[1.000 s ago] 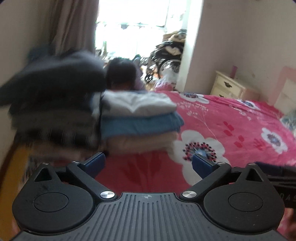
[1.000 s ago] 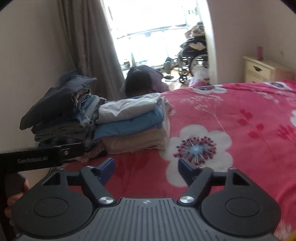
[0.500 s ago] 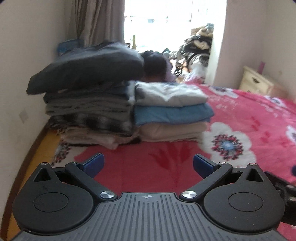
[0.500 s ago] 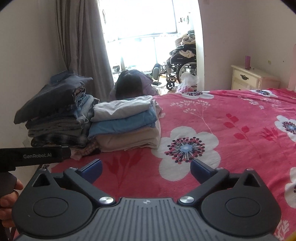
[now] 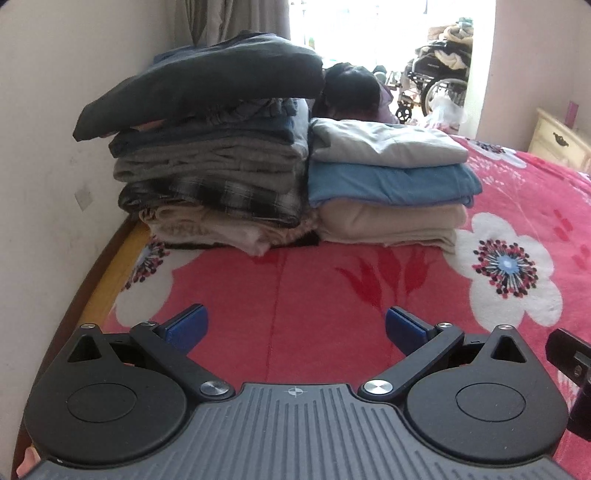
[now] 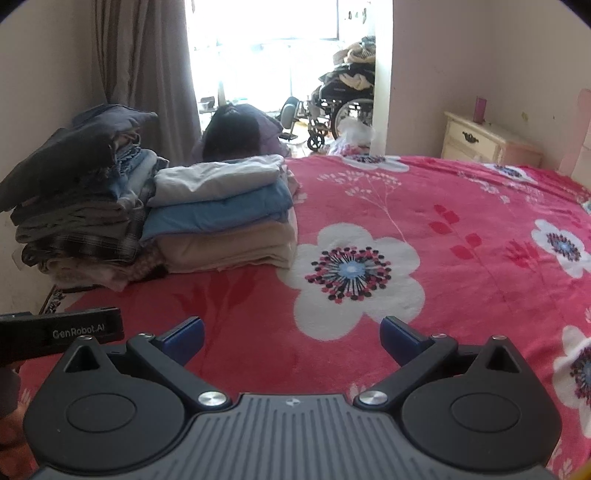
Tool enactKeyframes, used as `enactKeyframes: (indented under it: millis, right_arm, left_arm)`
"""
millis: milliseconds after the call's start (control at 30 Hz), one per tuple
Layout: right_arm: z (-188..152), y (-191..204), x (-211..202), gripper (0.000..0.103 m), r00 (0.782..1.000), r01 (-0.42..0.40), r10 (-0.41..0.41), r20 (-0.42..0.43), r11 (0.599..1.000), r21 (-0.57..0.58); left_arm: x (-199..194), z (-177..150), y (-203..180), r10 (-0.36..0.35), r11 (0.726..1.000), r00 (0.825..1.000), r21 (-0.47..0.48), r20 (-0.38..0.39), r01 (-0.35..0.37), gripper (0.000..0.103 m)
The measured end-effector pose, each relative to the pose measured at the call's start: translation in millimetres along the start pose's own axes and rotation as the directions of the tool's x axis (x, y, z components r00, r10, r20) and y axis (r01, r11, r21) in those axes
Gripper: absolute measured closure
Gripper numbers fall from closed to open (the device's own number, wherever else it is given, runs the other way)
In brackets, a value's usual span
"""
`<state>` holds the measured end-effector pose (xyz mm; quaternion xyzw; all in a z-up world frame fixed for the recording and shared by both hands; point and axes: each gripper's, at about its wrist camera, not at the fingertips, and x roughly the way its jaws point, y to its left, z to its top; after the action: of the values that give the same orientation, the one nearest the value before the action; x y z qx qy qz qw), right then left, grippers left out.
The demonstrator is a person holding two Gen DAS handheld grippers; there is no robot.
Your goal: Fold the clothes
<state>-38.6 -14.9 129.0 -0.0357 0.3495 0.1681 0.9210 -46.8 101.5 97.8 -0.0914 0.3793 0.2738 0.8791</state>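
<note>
A bed under a pink fleece blanket with white flowers (image 6: 424,229) carries two touching stacks of folded clothes (image 5: 388,184) near its wall-side edge.

"GenRobot.AI" on left gripper (image 6: 61,334)

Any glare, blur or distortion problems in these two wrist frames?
Left wrist view: sharp, the window blown out white, the bed frame bowed by the fisheye. Right wrist view: sharp too, the window overexposed, folded clothes stacks evenly lit, corners vignetted dark.
</note>
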Motion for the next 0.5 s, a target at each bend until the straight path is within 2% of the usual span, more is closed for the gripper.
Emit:
enactKeyframes:
  millis: [200,500]
  right_arm:
    - [-1.2,1.8,-1.5,0.000,1.000,-0.015,0.015,0.007,1.000,-0.014]
    - [-3.1,6.2,-2.5,0.000,1.000,-0.023,0.023,0.011,0.999,-0.044]
  left_arm:
    - [-3.7,-5.4,-9.6,-0.006,0.999,1.000,0.041,0.001,0.006,0.000]
    - [-7.6,-4.1,-11.1,-0.006,0.999,1.000,0.046,0.014,0.005,0.000]
